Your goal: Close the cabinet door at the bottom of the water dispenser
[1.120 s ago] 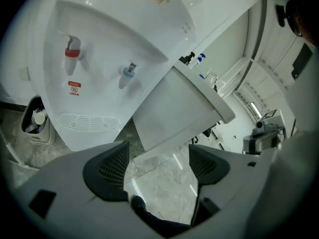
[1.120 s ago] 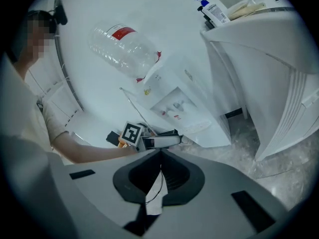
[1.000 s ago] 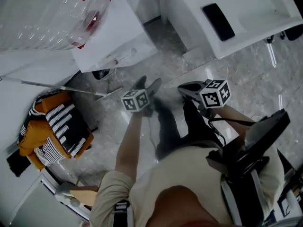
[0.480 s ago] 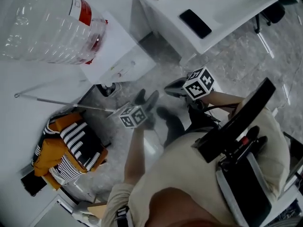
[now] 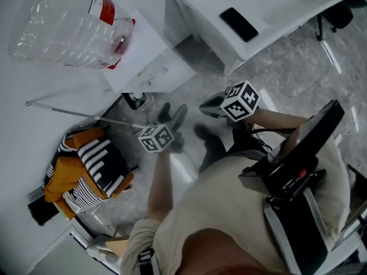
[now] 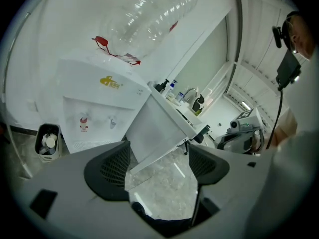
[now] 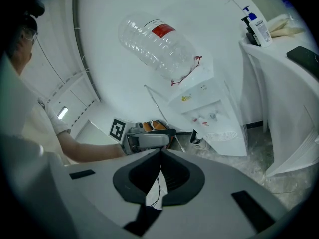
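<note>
The white water dispenser (image 5: 150,65) stands at the upper left with a clear bottle (image 5: 71,24) on top. It also shows in the left gripper view as the dispenser (image 6: 99,101) and in the right gripper view as the dispenser (image 7: 212,116). I cannot make out its bottom cabinet door in any view. My left gripper (image 5: 172,114) hovers above the floor just in front of the dispenser; its jaws (image 6: 158,166) stand open and empty. My right gripper (image 5: 211,105) is held to its right, jaws (image 7: 160,154) shut with nothing between them.
A white table (image 5: 252,22) with a dark phone (image 5: 241,23) stands right of the dispenser. A small bin (image 5: 136,100) sits at the dispenser's foot. A thin metal rod (image 5: 80,112) slants past an orange and striped bag (image 5: 86,168). The floor (image 5: 298,79) is grey marble.
The head view has swung, so the dispenser and table sit differently in frame. My left gripper has drifted slightly left toward the dispenser. The right gripper has hardly moved.
</note>
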Motion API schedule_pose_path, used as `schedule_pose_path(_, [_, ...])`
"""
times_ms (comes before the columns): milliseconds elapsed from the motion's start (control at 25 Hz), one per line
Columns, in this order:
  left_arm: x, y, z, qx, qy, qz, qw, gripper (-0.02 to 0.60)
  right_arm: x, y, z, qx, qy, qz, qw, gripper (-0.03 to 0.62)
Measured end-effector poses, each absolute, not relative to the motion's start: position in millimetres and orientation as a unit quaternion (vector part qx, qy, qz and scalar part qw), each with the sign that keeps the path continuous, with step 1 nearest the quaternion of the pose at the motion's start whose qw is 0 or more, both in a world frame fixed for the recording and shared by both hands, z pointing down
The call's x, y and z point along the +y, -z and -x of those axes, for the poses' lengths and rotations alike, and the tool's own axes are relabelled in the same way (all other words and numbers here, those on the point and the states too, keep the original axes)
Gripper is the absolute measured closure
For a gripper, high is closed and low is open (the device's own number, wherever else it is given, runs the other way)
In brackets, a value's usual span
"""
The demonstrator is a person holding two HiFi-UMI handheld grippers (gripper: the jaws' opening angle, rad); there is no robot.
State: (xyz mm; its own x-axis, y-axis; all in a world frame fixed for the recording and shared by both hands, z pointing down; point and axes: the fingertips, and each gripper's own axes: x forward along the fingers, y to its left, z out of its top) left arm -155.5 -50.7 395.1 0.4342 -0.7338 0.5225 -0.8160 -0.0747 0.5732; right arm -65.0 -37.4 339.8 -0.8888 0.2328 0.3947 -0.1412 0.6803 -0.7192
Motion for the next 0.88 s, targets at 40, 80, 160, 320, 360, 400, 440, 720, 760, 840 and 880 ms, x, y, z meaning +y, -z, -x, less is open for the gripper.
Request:
schedule_pose_path(40, [-51.6,-394.0,153.9,-0.531,-0.051,-0.731,0.424,0.220,-37.3,-338.0,62.2,-0.887,-0.397,0.026,0.233,0.577])
schedule_pose_path(80, [-53.3,-392.3,152.2,-0.532,-0.051,-0.732,0.422,0.220,-37.8,-336.2,59.2,-0.889,-0.395,0.024,0.232,0.577])
schedule_pose_path(160, [-56.2,-388.2,150.4,-0.533,-0.049,-0.733,0.420,0.220,-39.3,-333.7,54.8,-0.892,-0.391,0.014,0.229,0.577])
schedule_pose_path(320, [-53.6,-383.7,153.4,-0.533,-0.052,-0.737,0.413,0.221,-37.9,-330.9,57.5,-0.895,-0.383,0.002,0.227,0.577])
schedule_pose_path(360, [-52.1,-382.5,155.6,-0.533,-0.054,-0.737,0.411,0.220,-36.5,-329.3,59.9,-0.896,-0.383,0.001,0.226,0.577])
schedule_pose_path(400, [-50.6,-381.0,158.3,-0.535,-0.053,-0.737,0.409,0.221,-35.0,-327.1,62.7,-0.896,-0.383,0.001,0.224,0.577])
schedule_pose_path(440, [-49.4,-378.8,161.6,-0.537,-0.049,-0.736,0.408,0.220,-33.6,-324.3,65.9,-0.898,-0.379,0.002,0.222,0.577])
schedule_pose_path(720, [-35.8,-350.0,188.6,-0.563,-0.016,-0.731,0.385,0.221,-27.2,-297.9,98.0,-0.922,-0.333,0.007,0.196,0.577])
schedule_pose_path(760, [-32.1,-344.3,192.3,-0.564,-0.013,-0.733,0.380,0.221,-25.8,-296.5,103.9,-0.924,-0.331,0.007,0.192,0.577])
schedule_pose_path(840, [-18.2,-336.0,196.3,-0.557,-0.004,-0.740,0.377,0.221,-18.1,-297.9,115.9,-0.924,-0.329,0.014,0.193,0.577])
schedule_pose_path(880, [-9.5,-332.5,197.1,-0.548,0.003,-0.745,0.380,0.222,-13.1,-298.5,122.2,-0.924,-0.329,0.019,0.193,0.577])
